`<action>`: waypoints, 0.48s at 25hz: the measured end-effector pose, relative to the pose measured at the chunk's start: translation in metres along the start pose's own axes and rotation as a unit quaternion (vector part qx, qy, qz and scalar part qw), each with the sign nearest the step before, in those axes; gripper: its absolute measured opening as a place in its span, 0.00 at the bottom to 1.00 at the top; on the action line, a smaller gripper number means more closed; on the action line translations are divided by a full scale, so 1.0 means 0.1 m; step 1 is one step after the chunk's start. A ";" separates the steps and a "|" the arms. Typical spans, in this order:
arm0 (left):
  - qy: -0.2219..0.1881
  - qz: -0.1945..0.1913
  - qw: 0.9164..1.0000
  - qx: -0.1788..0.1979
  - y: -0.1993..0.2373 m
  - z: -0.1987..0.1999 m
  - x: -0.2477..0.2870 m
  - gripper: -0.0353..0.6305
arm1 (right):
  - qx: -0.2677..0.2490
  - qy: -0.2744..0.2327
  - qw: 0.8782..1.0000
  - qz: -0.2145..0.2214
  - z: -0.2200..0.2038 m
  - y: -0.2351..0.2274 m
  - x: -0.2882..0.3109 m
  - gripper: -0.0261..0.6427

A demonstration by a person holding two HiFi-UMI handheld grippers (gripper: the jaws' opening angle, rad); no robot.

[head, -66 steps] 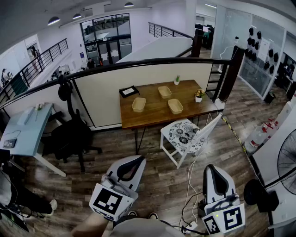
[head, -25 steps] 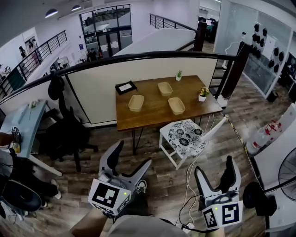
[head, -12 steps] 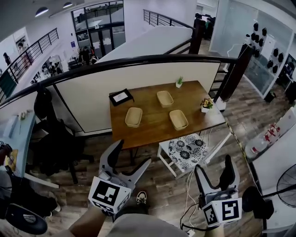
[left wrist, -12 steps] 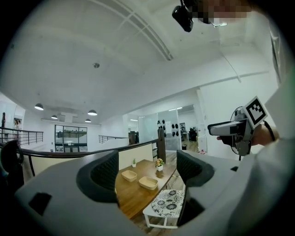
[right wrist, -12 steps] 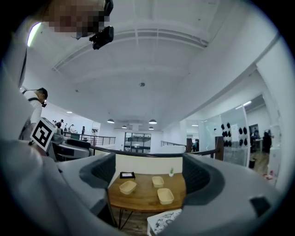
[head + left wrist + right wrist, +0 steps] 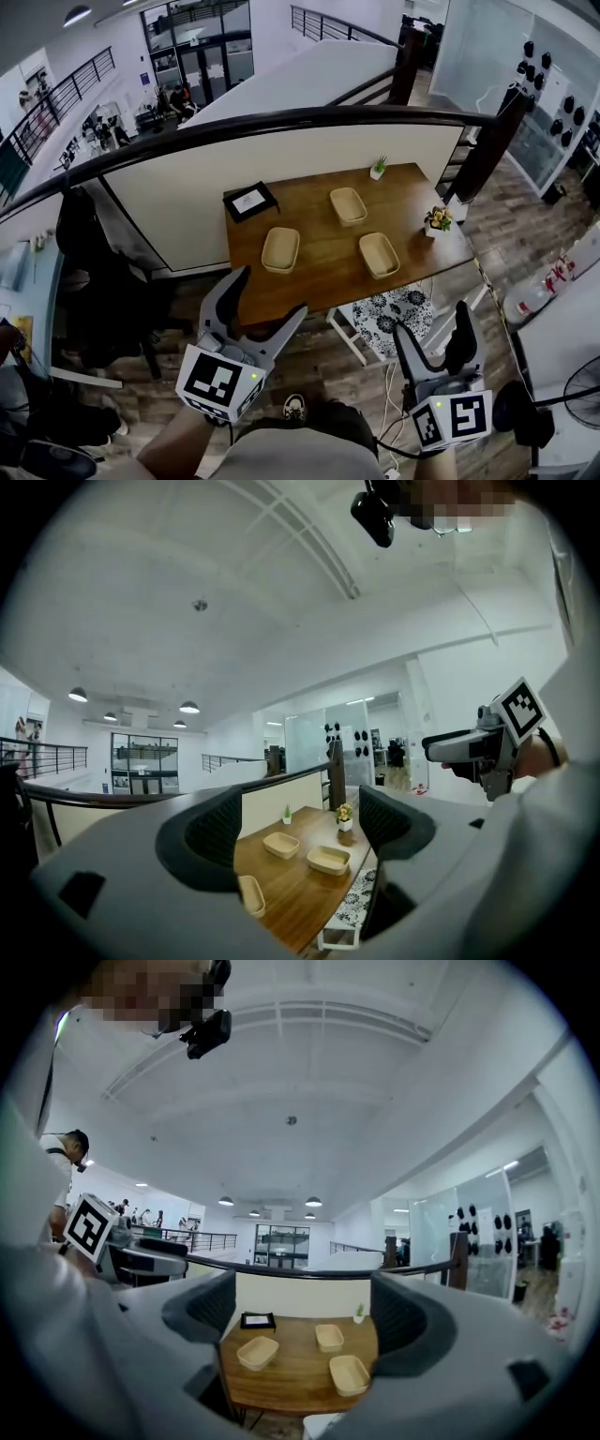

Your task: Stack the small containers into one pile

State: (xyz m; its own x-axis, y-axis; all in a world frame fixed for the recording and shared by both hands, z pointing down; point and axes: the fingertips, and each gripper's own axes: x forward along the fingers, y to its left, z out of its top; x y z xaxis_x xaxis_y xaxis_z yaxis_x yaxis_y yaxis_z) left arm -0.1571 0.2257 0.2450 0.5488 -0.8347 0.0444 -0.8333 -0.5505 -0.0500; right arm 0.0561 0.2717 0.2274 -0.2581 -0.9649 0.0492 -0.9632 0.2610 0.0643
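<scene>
Three small tan containers lie apart on a wooden table (image 6: pixel 319 272): one at the left (image 6: pixel 279 249), one at the back (image 6: pixel 348 205), one at the right (image 6: pixel 379 254). The right gripper view shows the same three containers: left (image 6: pixel 257 1353), back (image 6: pixel 328 1337), right (image 6: pixel 349 1374). In the left gripper view two containers (image 6: pixel 281 845) (image 6: pixel 328 859) show whole and a third (image 6: pixel 250 895) is half hidden by a jaw. My left gripper (image 6: pixel 268 295) is open and empty, well short of the table. My right gripper (image 6: pixel 434 339) is open and empty too, near the chair.
A black framed card (image 6: pixel 249 201), a small green plant (image 6: pixel 379 169) and a flower pot (image 6: pixel 435 221) stand on the table. A patterned chair (image 6: pixel 394 314) sits at its front edge. A railing with a wall panel (image 6: pixel 281 122) runs behind. Cables lie on the wood floor.
The view has moved toward the table, which now looks larger and closer. Both grippers, shut 2.6 s ago, have opened and stayed open.
</scene>
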 end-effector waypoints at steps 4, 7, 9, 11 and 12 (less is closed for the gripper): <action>0.007 0.004 1.000 -0.003 0.18 -0.08 0.25 0.62 | -0.001 0.004 1.000 -0.004 -0.06 -0.13 0.32 0.70; 0.017 0.008 1.000 -0.001 0.26 -0.16 0.46 0.62 | 0.002 0.007 1.000 -0.003 -0.14 -0.27 0.56 0.70; 0.020 0.012 1.000 0.003 0.32 -0.19 0.63 0.62 | 0.006 0.008 1.000 -0.001 -0.19 -0.39 0.74 0.70; 0.023 0.016 1.000 0.004 0.38 -0.20 0.83 0.62 | 0.009 0.011 1.000 0.001 -0.23 -0.51 0.94 0.69; 0.026 0.018 1.000 0.003 0.42 -0.20 0.93 0.62 | 0.010 0.014 1.000 0.004 -0.25 -0.57 1.04 0.69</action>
State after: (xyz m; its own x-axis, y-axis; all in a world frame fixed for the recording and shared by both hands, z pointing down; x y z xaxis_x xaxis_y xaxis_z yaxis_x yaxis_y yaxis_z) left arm -0.1420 0.1254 0.2672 0.5142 -0.8526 0.0935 -0.8521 -0.5202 -0.0579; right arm 0.0859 0.1575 0.2535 -0.2639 -0.9614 0.0779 -0.9625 0.2677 0.0434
